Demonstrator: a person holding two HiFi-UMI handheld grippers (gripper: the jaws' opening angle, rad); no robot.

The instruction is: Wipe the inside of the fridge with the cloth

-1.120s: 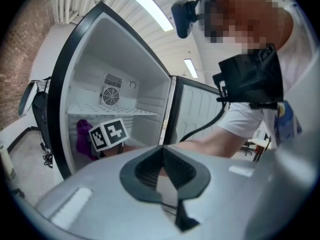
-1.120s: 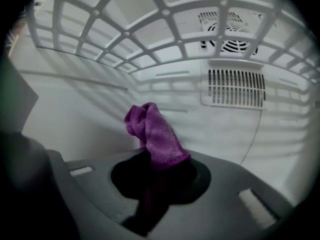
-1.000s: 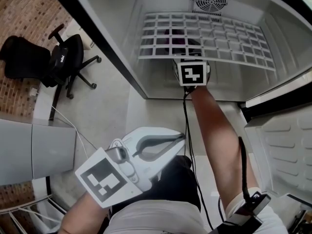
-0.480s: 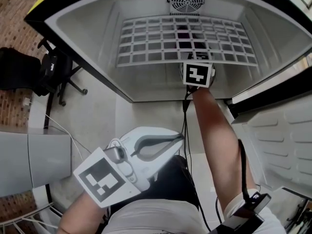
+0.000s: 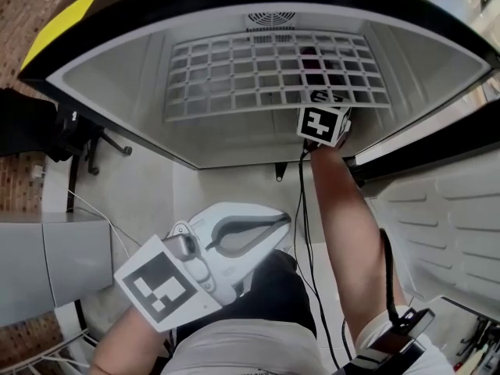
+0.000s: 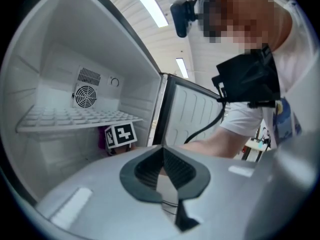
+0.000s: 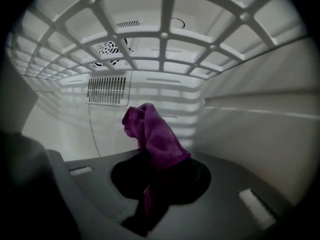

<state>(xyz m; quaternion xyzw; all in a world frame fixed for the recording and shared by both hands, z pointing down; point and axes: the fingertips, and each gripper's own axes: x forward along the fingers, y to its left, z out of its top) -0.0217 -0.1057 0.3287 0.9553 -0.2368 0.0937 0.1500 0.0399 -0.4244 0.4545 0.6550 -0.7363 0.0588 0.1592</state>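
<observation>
Cloth [image 7: 155, 136], purple and bunched up, is squeezed tight in the fingers of the right gripper [image 7: 150, 184]. It is inside the fridge [image 5: 117, 84], on the right side, just under the white wire shelf [image 5: 258, 76], and it sticks out toward the far wall. The left gripper [image 6: 167, 181] is out in front of the fridge, near the person. Its fingers are pressed together with nothing between them. The fridge door [image 5: 445, 225] stands open on the right.

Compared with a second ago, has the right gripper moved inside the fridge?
Yes. The right gripper has slid rightward below the wire shelf: it sat left of the fan, and now sits well right of it.
</observation>
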